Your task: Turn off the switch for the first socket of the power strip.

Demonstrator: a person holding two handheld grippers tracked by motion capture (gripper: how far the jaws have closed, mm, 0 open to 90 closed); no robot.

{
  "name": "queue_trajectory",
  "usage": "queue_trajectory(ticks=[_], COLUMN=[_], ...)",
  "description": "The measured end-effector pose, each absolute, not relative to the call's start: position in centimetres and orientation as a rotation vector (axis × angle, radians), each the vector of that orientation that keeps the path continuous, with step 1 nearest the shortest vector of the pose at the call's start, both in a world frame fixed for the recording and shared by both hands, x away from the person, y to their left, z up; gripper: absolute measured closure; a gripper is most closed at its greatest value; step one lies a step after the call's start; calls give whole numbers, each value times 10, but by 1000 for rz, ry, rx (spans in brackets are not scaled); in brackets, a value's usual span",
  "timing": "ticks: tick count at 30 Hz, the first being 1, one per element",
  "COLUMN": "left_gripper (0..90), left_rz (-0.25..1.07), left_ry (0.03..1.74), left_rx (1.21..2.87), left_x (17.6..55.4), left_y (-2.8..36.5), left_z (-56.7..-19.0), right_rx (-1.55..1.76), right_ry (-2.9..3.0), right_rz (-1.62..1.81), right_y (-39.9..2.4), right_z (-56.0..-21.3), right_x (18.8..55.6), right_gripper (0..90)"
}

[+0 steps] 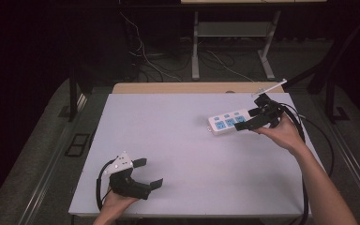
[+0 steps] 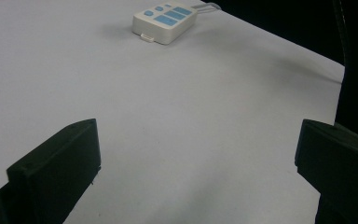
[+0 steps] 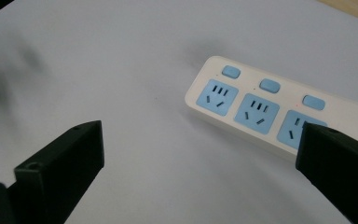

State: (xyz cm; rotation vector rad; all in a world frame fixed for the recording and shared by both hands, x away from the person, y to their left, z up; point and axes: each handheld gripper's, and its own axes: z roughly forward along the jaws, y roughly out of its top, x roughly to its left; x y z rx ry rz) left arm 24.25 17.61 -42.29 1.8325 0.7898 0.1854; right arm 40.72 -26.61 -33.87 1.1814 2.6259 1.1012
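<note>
Black jaws of the left gripper (image 1: 147, 172) sit nearest the high cam, at the front-left of the white worktop (image 1: 178, 154), spread wide w/ nothing between them; a hand (image 1: 115, 205) holds it from the bottom edge & its grey three-cornered plate faces up. Left gripper view: the left gripper (image 2: 198, 163) has both jaws well apart over bare worktop (image 2: 177, 116), w/ the power strip (image 2: 164, 21) far off near the top of the pic. That power strip (image 1: 229, 121) is white w/ blue sockets & blue switches, lying flat on the right-rear part of the worktop, long axis running roughly left-right w/ a slight tilt. Right gripper (image 1: 253, 119) is at the strip's right end, held by the right hand (image 1: 283, 133), forearm coming in from bottom right, black cable trailing behind. Right gripper view: the right gripper (image 3: 200, 158) is spread wide, not pinching anything; power strip (image 3: 279, 109) sits just ahead, three sockets visible, right jaw overlapping the nearest socket's corner in the pic – can't tell if touching. Left jaw is over plain worktop (image 3: 121, 70), apart from the strip. Beyond the worktop's far edge: wooden board (image 1: 192, 87) & floor cables (image 1: 150, 61), dim.
</note>
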Motion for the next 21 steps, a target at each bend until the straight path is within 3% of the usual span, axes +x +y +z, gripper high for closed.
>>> queue_trajectory(ticks=[21], left_gripper=[0], left_rz=[190], left_ry=[793], left_rx=[1828], left_x=[243], left_y=[179], left_z=[-422], right_rx=[1240], right_ry=[2593], right_rz=[1054], right_y=[-251], right_z=[-329], right_x=[451], right_gripper=[7])
